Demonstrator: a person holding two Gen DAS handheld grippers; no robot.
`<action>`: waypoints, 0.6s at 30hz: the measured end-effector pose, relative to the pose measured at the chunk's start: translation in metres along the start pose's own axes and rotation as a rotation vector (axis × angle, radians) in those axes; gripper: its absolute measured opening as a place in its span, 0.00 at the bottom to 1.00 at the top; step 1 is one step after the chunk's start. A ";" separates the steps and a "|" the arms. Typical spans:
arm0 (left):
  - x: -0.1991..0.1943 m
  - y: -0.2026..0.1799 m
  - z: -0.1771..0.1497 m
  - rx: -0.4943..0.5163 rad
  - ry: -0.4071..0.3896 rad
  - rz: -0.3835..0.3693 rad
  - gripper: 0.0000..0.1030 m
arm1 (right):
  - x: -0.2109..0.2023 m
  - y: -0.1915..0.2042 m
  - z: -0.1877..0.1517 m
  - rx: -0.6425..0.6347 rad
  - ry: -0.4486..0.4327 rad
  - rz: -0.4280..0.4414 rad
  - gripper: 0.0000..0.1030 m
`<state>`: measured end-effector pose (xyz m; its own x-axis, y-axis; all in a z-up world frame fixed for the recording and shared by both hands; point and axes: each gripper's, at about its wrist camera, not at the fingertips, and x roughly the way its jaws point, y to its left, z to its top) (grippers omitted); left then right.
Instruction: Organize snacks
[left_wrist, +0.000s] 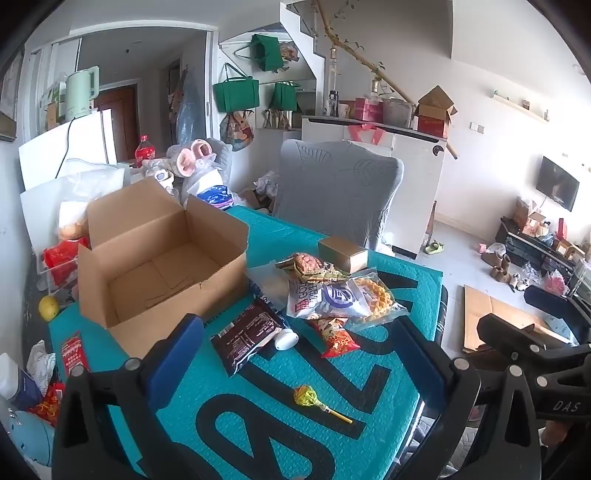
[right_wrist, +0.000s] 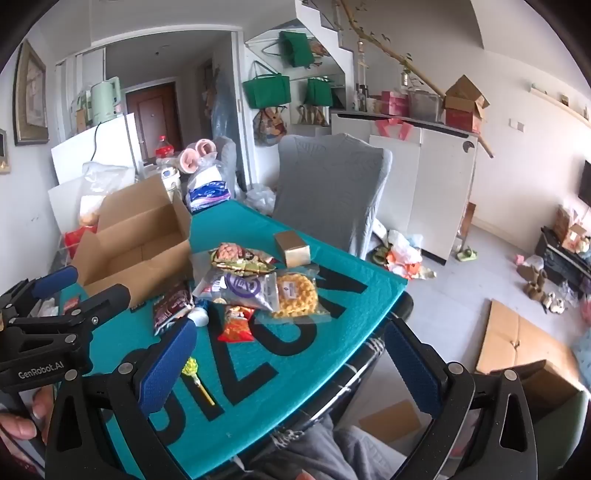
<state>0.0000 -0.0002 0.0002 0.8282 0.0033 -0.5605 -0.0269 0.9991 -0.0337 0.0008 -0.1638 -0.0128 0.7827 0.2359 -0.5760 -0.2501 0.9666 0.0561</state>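
Observation:
An open, empty cardboard box (left_wrist: 162, 266) stands on the teal table mat (left_wrist: 258, 424), also seen in the right wrist view (right_wrist: 136, 251). Beside it lies a pile of snack packets: a dark brown packet (left_wrist: 245, 338), a white and purple bag (left_wrist: 328, 299), yellow waffle snacks (left_wrist: 373, 295), a red packet (left_wrist: 338, 338), a nut packet (left_wrist: 306, 264) and a small gold box (left_wrist: 343, 253). A yellow lollipop (left_wrist: 314, 400) lies nearer, also visible in the right wrist view (right_wrist: 195, 373). My left gripper (left_wrist: 295, 354) is open above the mat. My right gripper (right_wrist: 291, 362) is open over the table's front edge.
A grey covered chair (left_wrist: 336, 188) stands behind the table. Bags and clutter crowd the left side (left_wrist: 62, 258). A small red packet (left_wrist: 74, 350) lies on the mat's left edge. Flattened cardboard (right_wrist: 524, 343) lies on the floor to the right. The table edge (right_wrist: 369, 354) runs under the right gripper.

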 end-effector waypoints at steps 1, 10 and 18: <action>0.000 0.000 0.000 -0.002 0.000 -0.001 1.00 | 0.000 0.000 0.000 0.000 0.000 -0.002 1.00; -0.005 -0.001 0.000 0.000 -0.019 0.014 1.00 | -0.003 0.000 0.001 -0.004 -0.004 -0.004 1.00; -0.006 0.000 0.000 -0.005 -0.009 -0.014 1.00 | -0.009 -0.001 0.003 -0.007 -0.018 -0.006 1.00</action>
<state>-0.0045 0.0000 0.0038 0.8337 -0.0099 -0.5521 -0.0183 0.9988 -0.0454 -0.0041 -0.1667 -0.0053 0.7942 0.2321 -0.5616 -0.2492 0.9673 0.0474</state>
